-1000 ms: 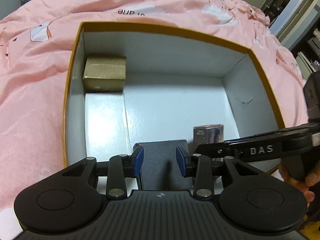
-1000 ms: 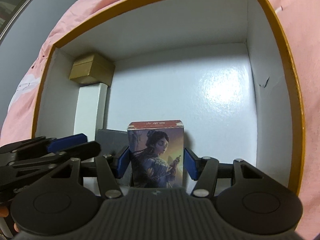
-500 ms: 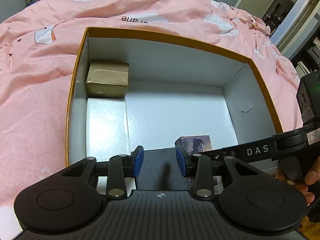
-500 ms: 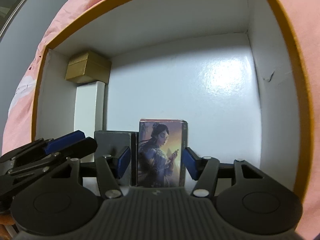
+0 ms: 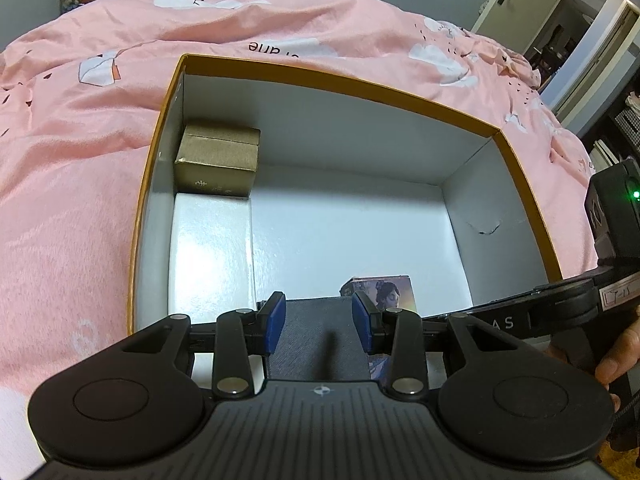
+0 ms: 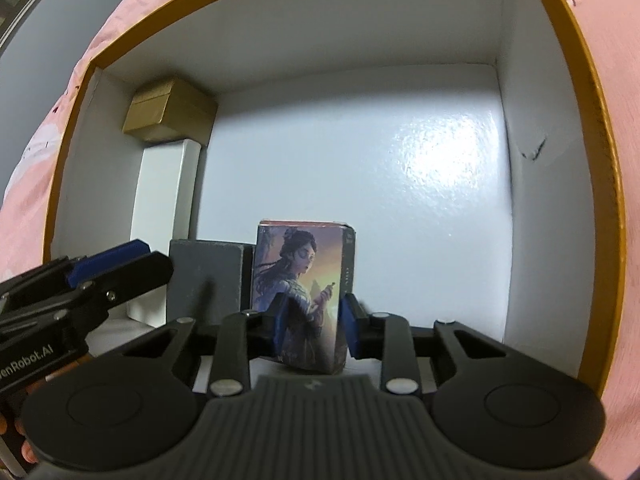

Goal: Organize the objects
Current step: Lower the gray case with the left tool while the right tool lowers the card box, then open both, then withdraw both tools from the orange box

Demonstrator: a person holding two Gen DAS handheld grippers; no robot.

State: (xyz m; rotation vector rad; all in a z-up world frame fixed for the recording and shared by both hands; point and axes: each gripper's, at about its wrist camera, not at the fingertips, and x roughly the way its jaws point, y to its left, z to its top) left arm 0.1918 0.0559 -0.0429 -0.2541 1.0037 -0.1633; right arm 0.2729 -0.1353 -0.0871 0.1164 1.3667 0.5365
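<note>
A: Left wrist view. Left gripper (image 5: 319, 322) is clenched on the dark grey box (image 5: 320, 336), blue pads against both its sides. It stands at the near wall of the orange-rimmed carton (image 5: 520, 172), which sits on the pink bed cover (image 5: 80, 160). Gold box (image 5: 218, 160) is in the far left corner, white box (image 5: 212, 252) just in front of it.

B: Right wrist view. Right gripper (image 6: 314, 326) has its jaws closing round the illustrated card box (image 6: 306, 292), upright just right of the grey one. Pads look at or near its sides; firm contact I cannot tell.

A: Risk?

B: The two boxes stand nearly touching. If the left pad wedges between them, I judge it could tip the grey box or skew the card box. A grip this low on a tall box may also let it pivot when lifted
</note>
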